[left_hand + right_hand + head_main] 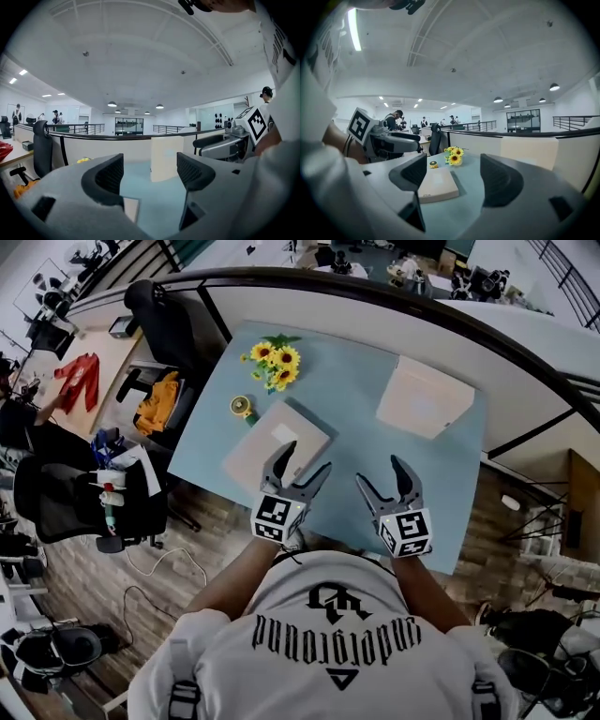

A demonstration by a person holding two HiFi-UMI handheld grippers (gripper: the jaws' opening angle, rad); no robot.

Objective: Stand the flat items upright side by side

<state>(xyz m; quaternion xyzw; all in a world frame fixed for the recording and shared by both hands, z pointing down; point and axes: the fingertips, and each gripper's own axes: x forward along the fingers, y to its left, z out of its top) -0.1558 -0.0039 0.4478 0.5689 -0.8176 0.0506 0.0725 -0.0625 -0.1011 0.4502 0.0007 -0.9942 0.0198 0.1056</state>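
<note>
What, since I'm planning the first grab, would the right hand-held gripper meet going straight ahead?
Probably the book lying flat on the table, framed between the right hand-held gripper's open jaws; the sunflowers stand beyond it. Depth is unclear.

Two flat beige boxes: a lying box [275,444] just on the near side of the sunflower bunch [275,362], a standing box [424,397] well to its right. One sunflower bunch, with one small round yellow-green object [243,407] just beside it. Two grippers, left gripper [307,457] and right gripper [379,470], nearer than the bunch; one light blue table [347,381].
</note>
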